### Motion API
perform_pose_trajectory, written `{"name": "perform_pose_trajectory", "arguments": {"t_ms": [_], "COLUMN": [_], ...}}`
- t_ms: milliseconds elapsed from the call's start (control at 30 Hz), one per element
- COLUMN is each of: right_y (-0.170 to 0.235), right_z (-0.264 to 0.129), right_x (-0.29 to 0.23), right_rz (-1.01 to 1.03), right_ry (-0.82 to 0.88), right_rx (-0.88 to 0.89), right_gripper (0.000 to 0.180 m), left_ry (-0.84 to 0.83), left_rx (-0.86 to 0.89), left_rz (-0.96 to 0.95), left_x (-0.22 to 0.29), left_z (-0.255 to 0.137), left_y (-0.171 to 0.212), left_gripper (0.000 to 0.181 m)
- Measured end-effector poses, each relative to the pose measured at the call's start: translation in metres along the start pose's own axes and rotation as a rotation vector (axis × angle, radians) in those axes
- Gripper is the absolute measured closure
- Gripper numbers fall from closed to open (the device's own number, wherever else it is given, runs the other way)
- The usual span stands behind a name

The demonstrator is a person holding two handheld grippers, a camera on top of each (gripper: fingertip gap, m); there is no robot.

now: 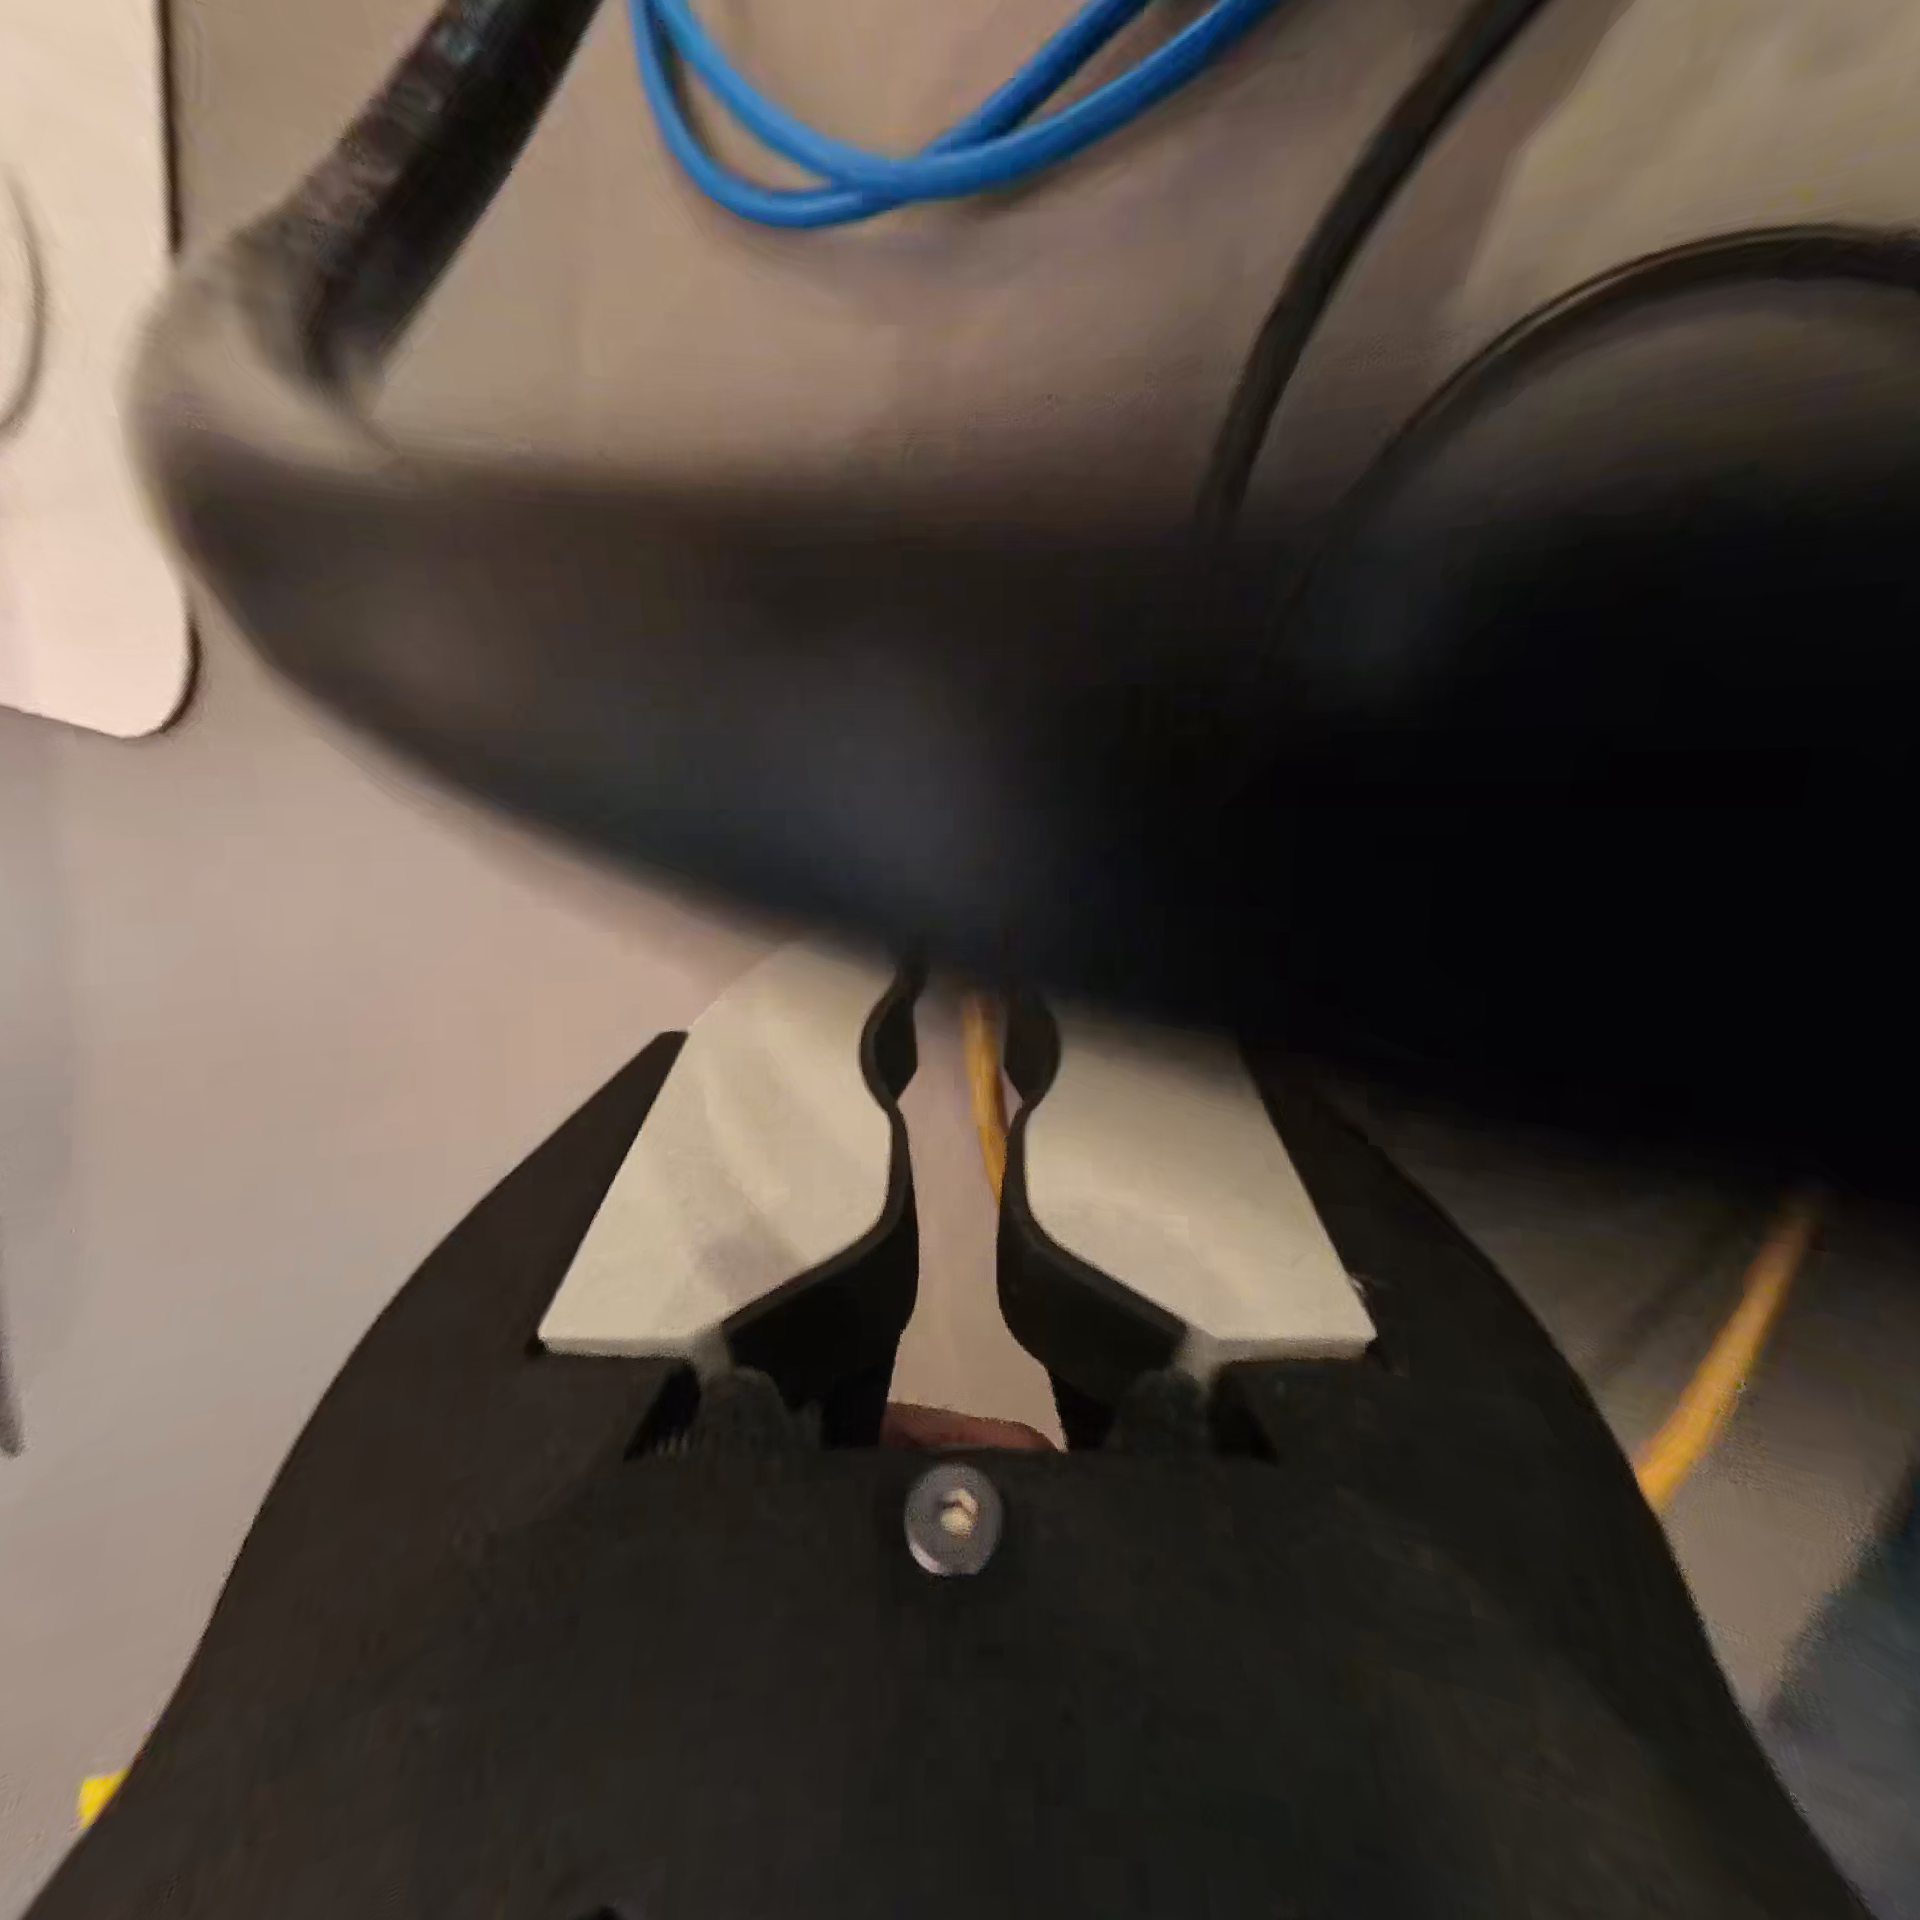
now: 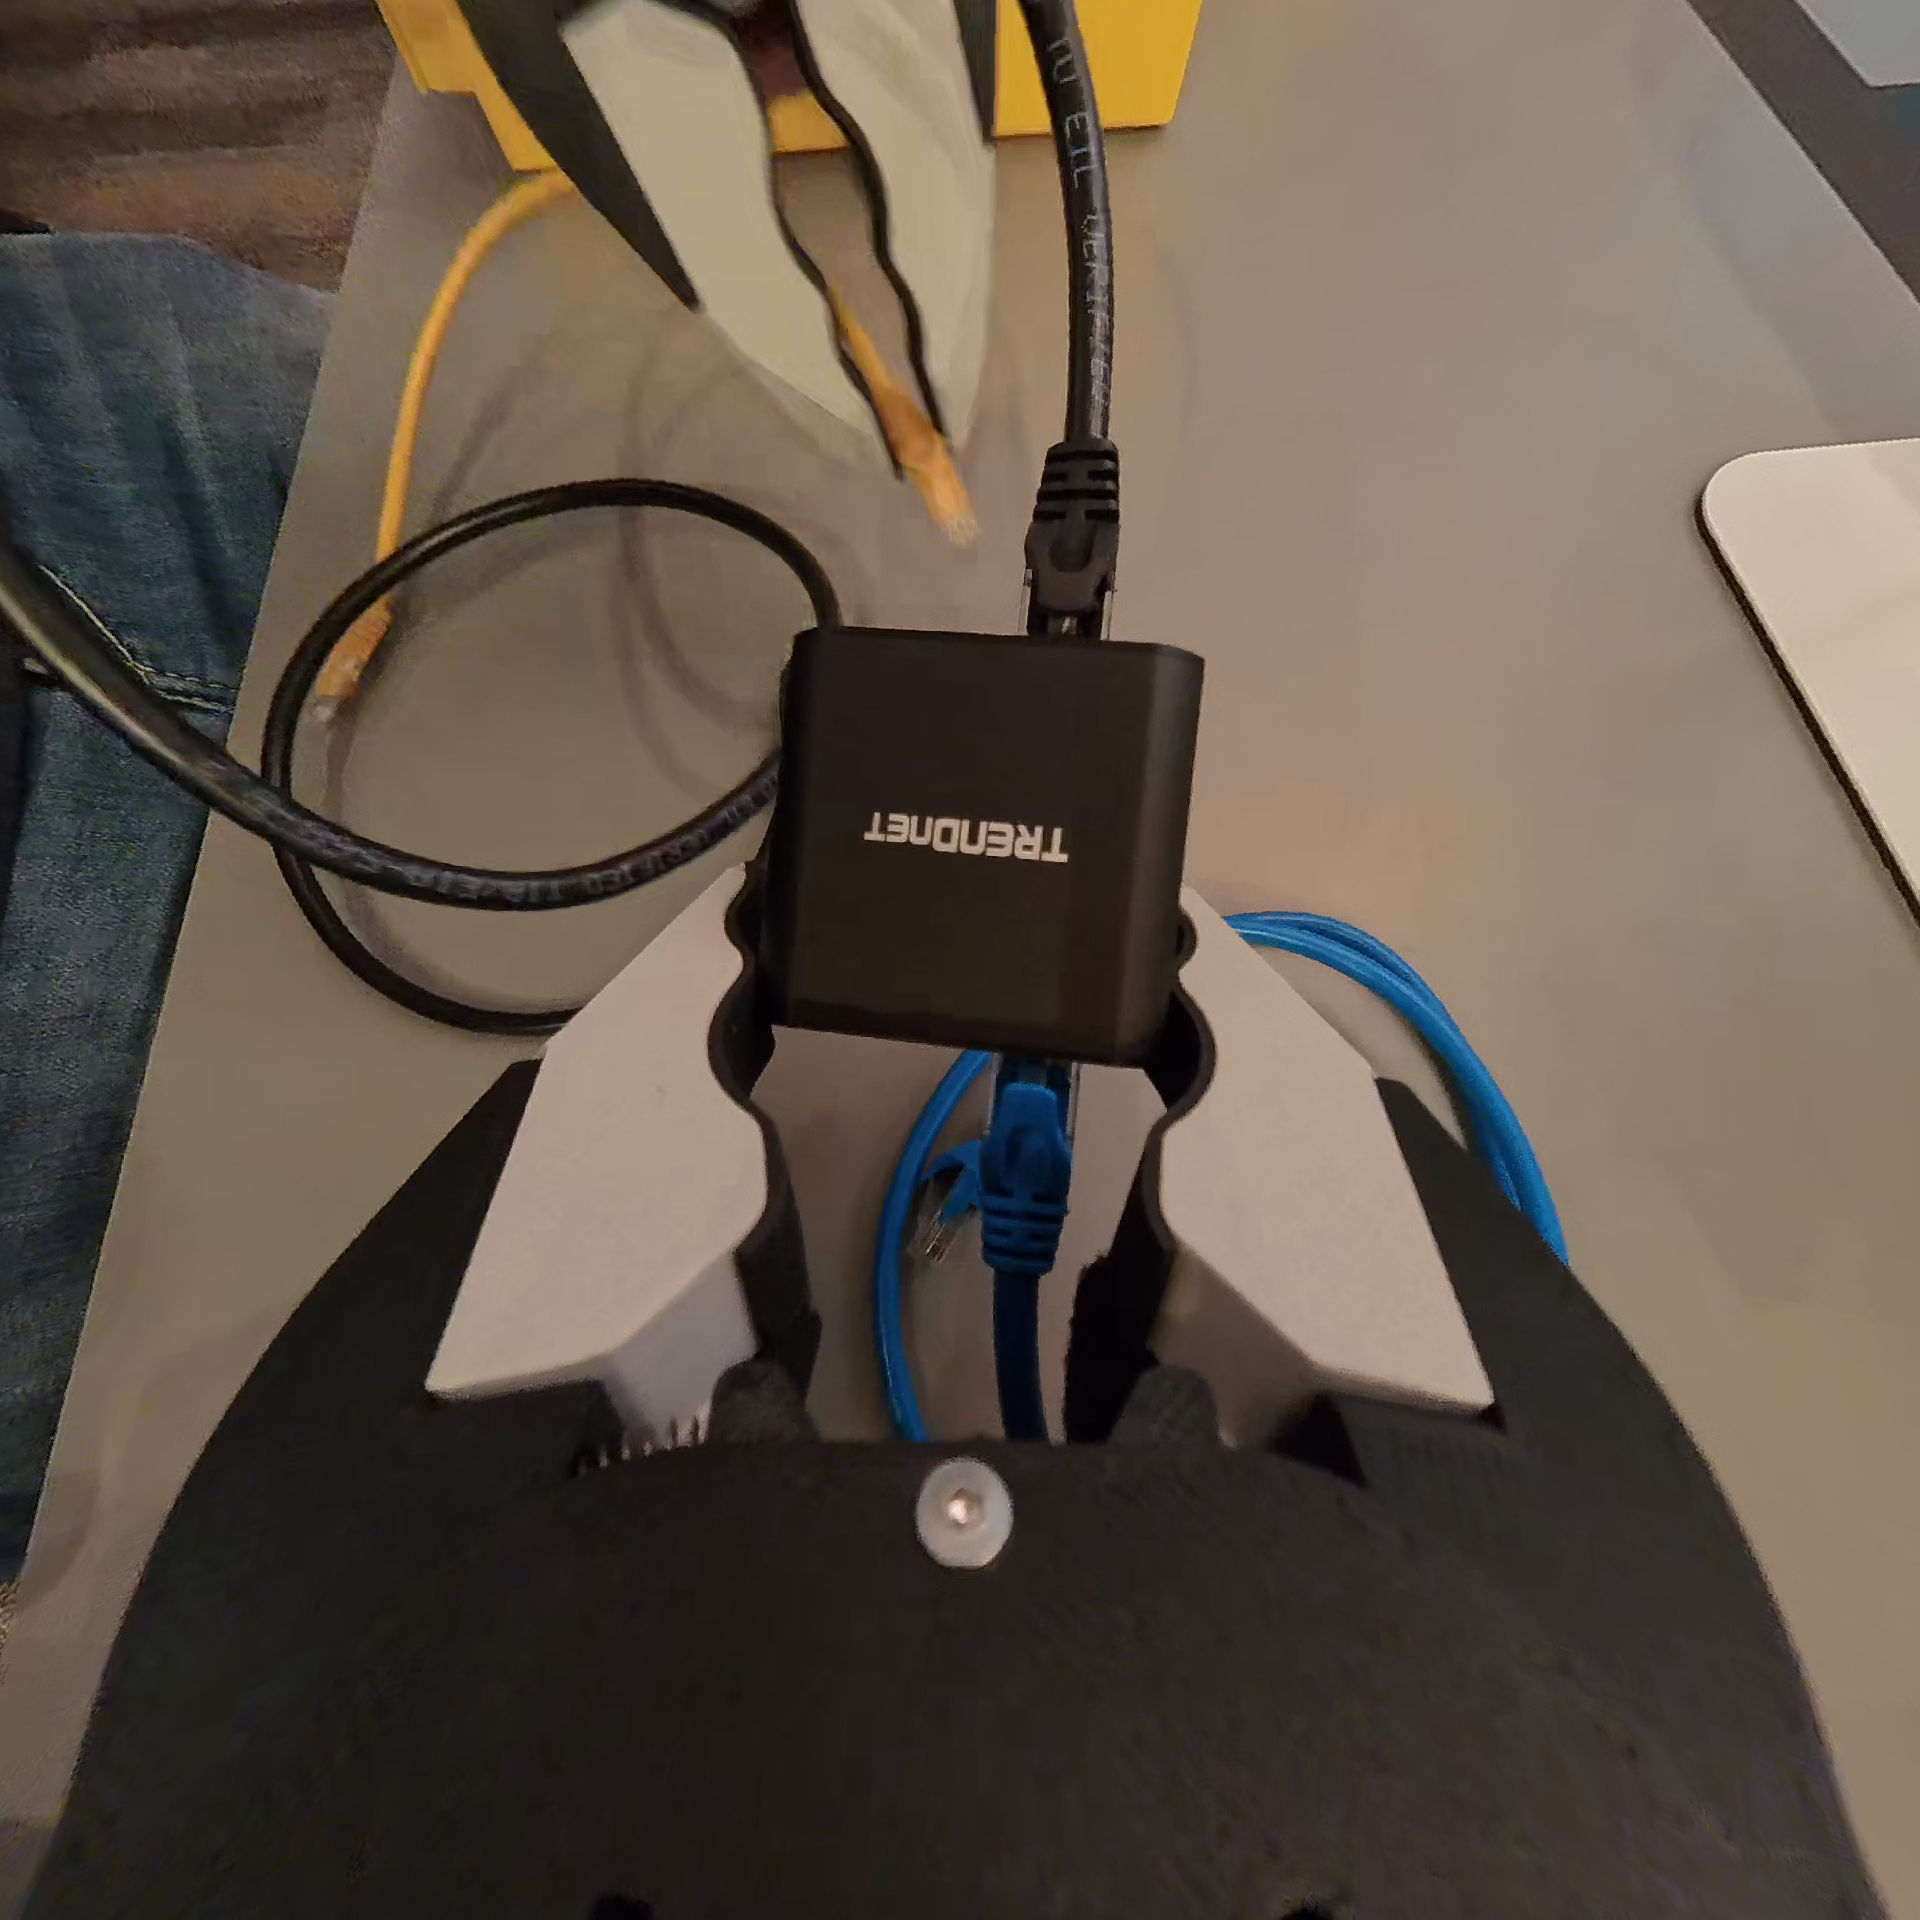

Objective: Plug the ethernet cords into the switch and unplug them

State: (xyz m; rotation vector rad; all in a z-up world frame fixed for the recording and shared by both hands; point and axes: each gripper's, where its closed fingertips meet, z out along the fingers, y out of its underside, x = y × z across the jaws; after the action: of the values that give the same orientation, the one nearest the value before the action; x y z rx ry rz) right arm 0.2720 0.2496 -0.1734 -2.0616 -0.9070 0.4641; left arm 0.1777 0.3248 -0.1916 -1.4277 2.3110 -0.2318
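Observation:
My right gripper is shut on the black switch, gripping its two sides on the grey table. A blue ethernet cord is plugged into the switch's near side. A thick black ethernet cord is plugged into its far side. My left gripper is shut on a yellow ethernet cord just behind its plug. In the right wrist view the left gripper holds the yellow plug a little left of the black plug, short of the switch. In the left wrist view the switch is a blurred mass close ahead.
A thin black cable loops on the table left of the switch, around the yellow cord's free end. A yellow box stands at the far edge. A white flat device lies at right. Blue denim is beyond the left edge. The grippers' ends are close to 12 cm from one another.

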Motion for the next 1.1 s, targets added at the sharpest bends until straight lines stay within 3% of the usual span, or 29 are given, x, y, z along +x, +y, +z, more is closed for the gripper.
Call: {"name": "perform_pose_trajectory", "arguments": {"t_ms": [133,333,767,933,1100], "right_y": [0.008,0.010,0.011,0.011,0.005], "right_z": [0.002,-0.001,-0.002,-0.003,-0.005], "right_x": [0.002,0.003,0.004,0.004,0.003], "right_rz": [-0.001,0.000,0.002,-0.001,0.004], "right_ry": [0.013,0.016,0.028,0.027,0.011], "right_rx": [-0.030,-0.022,-0.022,-0.017,0.024], "right_gripper": [0.109,0.109,0.109,0.109,0.109], "left_ry": [-0.048,-0.147,-0.256,-0.224,-0.226], "left_rx": [-0.005,-0.006,0.098,0.133,0.197], "left_rz": [-0.065,-0.073,-0.117,-0.151,-0.179], "left_x": [-0.014,-0.014,-0.016,-0.016,-0.031], "left_z": [0.028,0.018,0.039,0.034,0.000], "left_y": [0.009,0.025,0.020,0.016,0.010], "left_gripper": [0.168,0.160,0.171,0.171,0.172]}}
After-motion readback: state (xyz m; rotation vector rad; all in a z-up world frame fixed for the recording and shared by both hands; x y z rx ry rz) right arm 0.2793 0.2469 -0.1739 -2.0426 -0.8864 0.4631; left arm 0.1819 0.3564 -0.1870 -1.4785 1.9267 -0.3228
